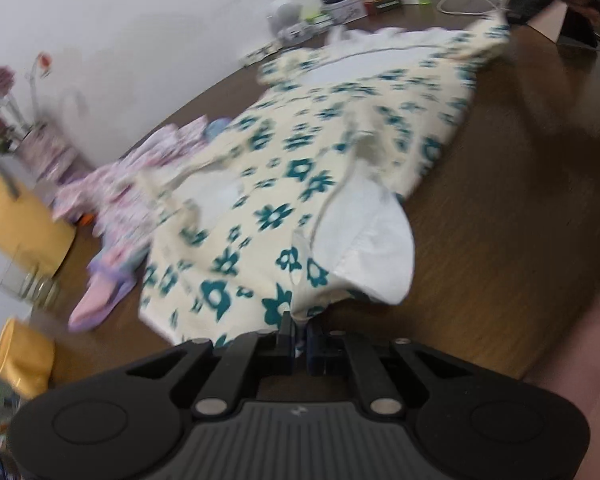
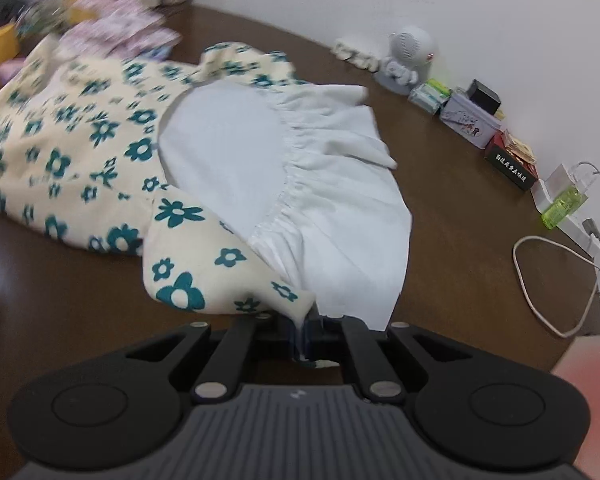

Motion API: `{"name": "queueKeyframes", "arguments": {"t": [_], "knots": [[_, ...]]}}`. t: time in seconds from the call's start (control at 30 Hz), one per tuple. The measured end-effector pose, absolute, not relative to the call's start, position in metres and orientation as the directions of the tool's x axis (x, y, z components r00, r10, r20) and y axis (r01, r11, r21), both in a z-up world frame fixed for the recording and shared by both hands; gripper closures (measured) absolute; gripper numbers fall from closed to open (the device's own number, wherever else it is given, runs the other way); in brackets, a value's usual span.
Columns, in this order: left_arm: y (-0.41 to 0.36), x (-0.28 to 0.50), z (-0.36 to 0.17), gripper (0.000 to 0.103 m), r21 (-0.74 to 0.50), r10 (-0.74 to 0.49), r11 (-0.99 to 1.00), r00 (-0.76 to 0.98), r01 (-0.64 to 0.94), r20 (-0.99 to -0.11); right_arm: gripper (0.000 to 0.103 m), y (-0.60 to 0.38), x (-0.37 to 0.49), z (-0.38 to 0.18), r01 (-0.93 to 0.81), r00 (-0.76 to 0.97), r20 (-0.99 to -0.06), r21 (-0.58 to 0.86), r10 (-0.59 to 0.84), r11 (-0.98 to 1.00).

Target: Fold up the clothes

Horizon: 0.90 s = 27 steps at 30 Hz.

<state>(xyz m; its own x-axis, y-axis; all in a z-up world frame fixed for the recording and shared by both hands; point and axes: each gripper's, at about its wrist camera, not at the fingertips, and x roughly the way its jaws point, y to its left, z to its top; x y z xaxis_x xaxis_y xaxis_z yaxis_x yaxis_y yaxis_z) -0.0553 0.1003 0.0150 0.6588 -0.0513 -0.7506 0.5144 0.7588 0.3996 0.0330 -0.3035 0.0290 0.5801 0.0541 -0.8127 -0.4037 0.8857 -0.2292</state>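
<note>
Black left gripper (image 1: 299, 330) nearest the lens, fingers (image 1: 285, 332) pinched tight on a corner of the cream garment with teal flowers (image 1: 268, 184), no gap showing. Right gripper (image 2: 302, 330) likewise closed, fingers (image 2: 290, 334) clamped on another corner of the same garment (image 2: 80, 140), just where the printed cloth meets its white ruffled lining (image 2: 320, 200). Seen from the left wrist, right gripper far off at the top right corner, holding the opposite end.

One garment, spread across the dark brown counter (image 1: 520, 200), both held corners lifted slightly, the middle lying flat. Bare wood open on the near side of the cloth in both views. Rounded counter edge near the wall, lined with clutter. Beyond the garment, a pile of lilac-patterned clothes (image 1: 112, 184), touching or just beside it; blur prevents a count of its pieces.

Along the wall in the right wrist view: one white round speaker (image 2: 412, 50), one grey tin (image 2: 470, 126), one black box (image 2: 510, 168), one green bottle (image 2: 562, 204), one white cable (image 2: 548, 280) looped on the counter. In the left wrist view: two yellow cups (image 1: 22, 356), one glass jar (image 1: 32, 288), one vase of flowers (image 1: 4, 96).
</note>
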Motion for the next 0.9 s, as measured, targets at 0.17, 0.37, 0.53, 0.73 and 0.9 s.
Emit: {"name": "queueKeyframes", "arguments": {"t": [0.17,0.37,0.53,0.73,0.9], "knots": [[0.112,-0.066,0.013,0.098,0.385,-0.054,0.764,0.645,0.518,-0.762,0.099,-0.281,-0.011,0.021,-0.47,0.507,-0.86,-0.223,0.054,0.854],[0.127,-0.08,0.029,0.047,0.32,-0.125,0.808,0.675,0.495,-0.727,0.059,-0.309,-0.019,0.058,-0.425,0.521,-0.826,-0.033,0.215,0.905],[0.157,-0.082,0.059,0.031,0.279,-0.138,0.87,0.742,0.407,-0.656,0.043,-0.325,-0.007,0.108,-0.399,0.619,-0.733,0.016,0.283,0.917],[0.175,-0.009,0.049,0.04,0.358,0.03,0.891,0.749,0.281,-0.662,0.043,-0.282,0.054,0.101,-0.413,0.635,-0.739,-0.077,0.226,0.908],[0.18,0.056,0.029,0.054,0.331,0.003,0.878,0.688,0.345,-0.725,0.043,-0.253,0.095,0.054,-0.416,0.564,-0.805,-0.084,0.184,0.906]]}}
